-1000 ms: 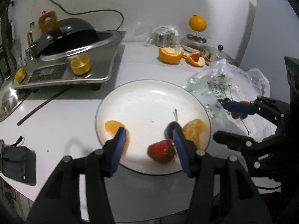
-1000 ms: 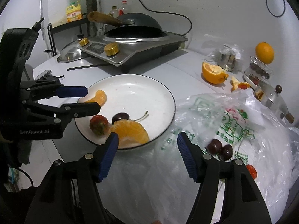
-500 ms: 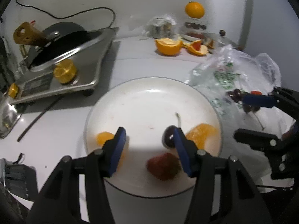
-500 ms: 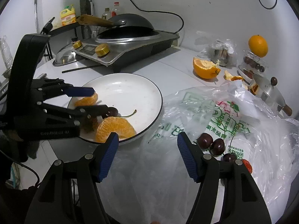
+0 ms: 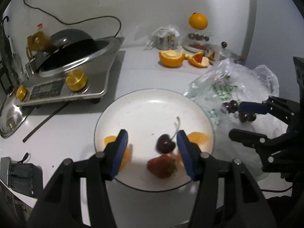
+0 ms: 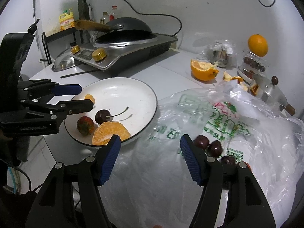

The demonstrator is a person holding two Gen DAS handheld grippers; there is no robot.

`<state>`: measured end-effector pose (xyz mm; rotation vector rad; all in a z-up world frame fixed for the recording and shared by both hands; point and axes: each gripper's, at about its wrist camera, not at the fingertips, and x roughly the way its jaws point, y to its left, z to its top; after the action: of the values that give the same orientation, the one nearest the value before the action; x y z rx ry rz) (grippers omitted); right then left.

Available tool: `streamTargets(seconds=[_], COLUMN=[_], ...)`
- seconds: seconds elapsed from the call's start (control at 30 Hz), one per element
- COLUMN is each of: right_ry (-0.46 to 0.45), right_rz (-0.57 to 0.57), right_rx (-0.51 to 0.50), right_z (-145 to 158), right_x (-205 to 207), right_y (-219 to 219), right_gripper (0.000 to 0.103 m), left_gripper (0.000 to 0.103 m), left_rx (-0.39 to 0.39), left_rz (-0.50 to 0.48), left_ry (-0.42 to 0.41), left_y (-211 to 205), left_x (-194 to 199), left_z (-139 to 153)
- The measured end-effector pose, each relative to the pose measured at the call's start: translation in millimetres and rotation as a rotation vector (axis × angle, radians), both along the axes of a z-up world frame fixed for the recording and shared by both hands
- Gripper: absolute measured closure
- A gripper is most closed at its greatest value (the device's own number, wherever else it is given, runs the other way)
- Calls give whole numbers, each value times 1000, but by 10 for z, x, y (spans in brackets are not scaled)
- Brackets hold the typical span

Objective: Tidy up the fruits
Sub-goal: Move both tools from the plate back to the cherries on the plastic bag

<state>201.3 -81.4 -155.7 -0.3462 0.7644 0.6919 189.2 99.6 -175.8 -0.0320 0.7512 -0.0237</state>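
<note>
Left gripper (image 5: 152, 144) hovers over the plate (image 5: 152, 102), fingers apart and empty; right gripper (image 6: 150, 150), fingers wide, near the cherries (image 6: 209, 144).

Little text can be read. Green Chinese characters and a green-and-red logo are printed on the clear plastic bag (image 6: 228, 125), just ahead of the right gripper (image 6: 150, 148) and to its right; the characters are too blurred to be made out. Small embossed lettering is seen on the body of the left gripper (image 6: 85, 98), but it is not legible. A label is carried by the yellow bottle (image 6: 66, 20) far behind that gripper, its print unreadable. A dark display panel is set in the cooker (image 5: 47, 90), ahead and left of the left gripper; no figures can be read.
</note>
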Motion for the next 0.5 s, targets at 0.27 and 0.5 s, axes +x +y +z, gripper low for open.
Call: streamTargets(seconds=[0.27,0.5], right_ry=[-19,-23], right_rz=[-57,-95], right_rx=[19,38], right_z=[81,100], right_x=[-16,19], right_y=[-364,-679], right_gripper=[34,34], left_gripper=[48,47], left_rx=[3,16], left_rz=[-73,-115], left_ry=[-18,-16], left_y=[-364,-659], left_x=[18,89], left_z=[83,122])
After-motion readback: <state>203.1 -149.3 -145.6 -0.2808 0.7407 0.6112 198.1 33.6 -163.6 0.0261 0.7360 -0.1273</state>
